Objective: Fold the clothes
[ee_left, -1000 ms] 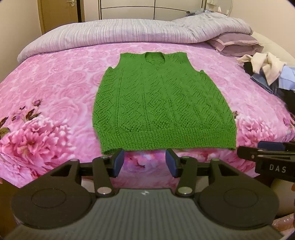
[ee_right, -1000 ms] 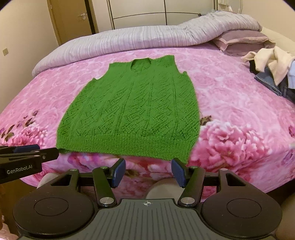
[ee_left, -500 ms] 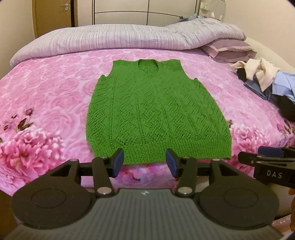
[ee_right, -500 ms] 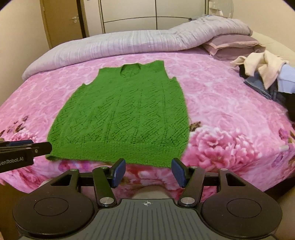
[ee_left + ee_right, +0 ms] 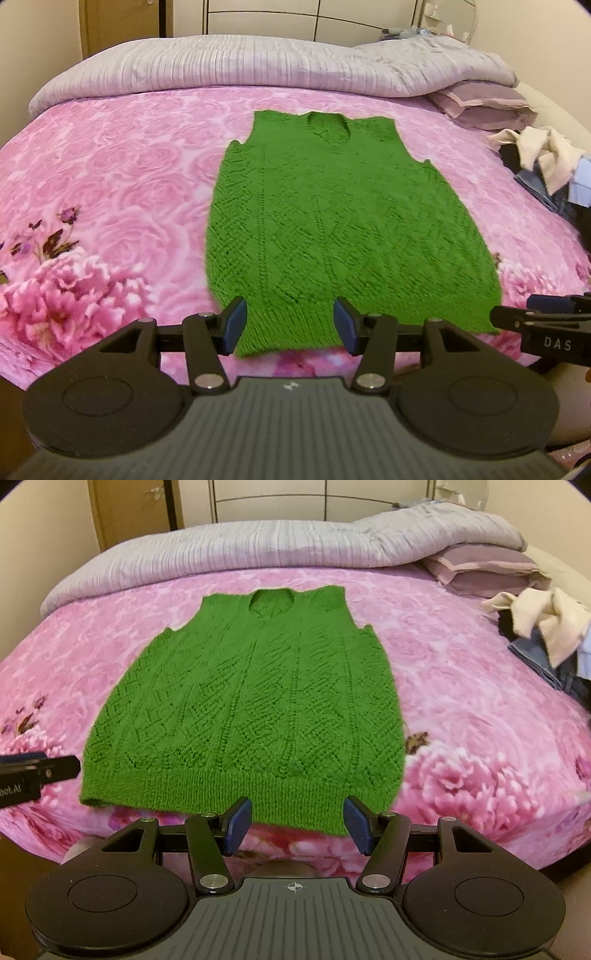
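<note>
Green knitted vest lies flat on the pink floral bedspread, hem at the near bed edge; left gripper widening, right gripper apart, neither touching; bare bedspread on both sides; clothes pile far right.

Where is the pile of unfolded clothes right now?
In both wrist views the pile of cream, blue and dark clothes sits at the bed's right edge, right of the flat green knitted vest, just below the mauve pillow.
</note>
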The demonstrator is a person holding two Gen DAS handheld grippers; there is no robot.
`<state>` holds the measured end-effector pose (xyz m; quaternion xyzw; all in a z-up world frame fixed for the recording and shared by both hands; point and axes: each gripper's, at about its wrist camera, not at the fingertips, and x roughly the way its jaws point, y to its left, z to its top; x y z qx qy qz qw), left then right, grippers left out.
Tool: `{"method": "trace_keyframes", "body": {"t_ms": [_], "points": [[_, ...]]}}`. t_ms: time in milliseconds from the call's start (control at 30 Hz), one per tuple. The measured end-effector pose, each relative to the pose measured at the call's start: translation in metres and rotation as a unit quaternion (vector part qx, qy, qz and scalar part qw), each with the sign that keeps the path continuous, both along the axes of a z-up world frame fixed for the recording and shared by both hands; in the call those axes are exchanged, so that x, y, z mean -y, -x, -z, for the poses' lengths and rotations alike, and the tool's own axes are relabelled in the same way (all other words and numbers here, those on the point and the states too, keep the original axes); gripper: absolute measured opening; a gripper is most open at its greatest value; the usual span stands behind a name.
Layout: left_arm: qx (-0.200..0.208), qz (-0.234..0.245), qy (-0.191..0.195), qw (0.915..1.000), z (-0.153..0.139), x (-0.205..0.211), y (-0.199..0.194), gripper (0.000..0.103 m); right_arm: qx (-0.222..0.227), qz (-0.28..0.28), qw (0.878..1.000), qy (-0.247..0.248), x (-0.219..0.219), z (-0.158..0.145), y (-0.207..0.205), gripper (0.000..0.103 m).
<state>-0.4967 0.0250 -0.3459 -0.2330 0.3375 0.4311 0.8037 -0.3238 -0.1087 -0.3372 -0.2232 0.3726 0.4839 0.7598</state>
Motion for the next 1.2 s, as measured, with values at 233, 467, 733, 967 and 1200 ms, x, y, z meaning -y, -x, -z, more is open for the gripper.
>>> {"method": "trace_keyframes", "body": {"t_ms": [233,467,733,967,1200], "points": [[0.012,0.026,0.02,0.9994,0.018,-0.042,-0.018,0.048,-0.017,-0.006,1.0,0.003,-0.028,0.021,-0.037,0.059],[0.031,0.062,0.039,0.9968,0.037,-0.099,-0.034,0.049,-0.057,-0.024,0.996,-0.058,-0.049,0.036,-0.102,0.059],[0.009,0.104,0.029,0.9941,0.056,-0.152,-0.065,0.05,-0.052,-0.096,0.991,-0.075,-0.073,0.051,-0.157,0.059],[-0.01,0.125,0.028,0.9917,0.074,-0.204,-0.093,0.05,-0.039,-0.09,0.994,-0.041,-0.112,0.066,-0.199,0.059],[-0.034,0.159,0.022,0.9865,0.079,-0.271,-0.121,0.05,-0.038,-0.128,0.991,-0.003,-0.169,0.074,-0.253,0.059]]}}
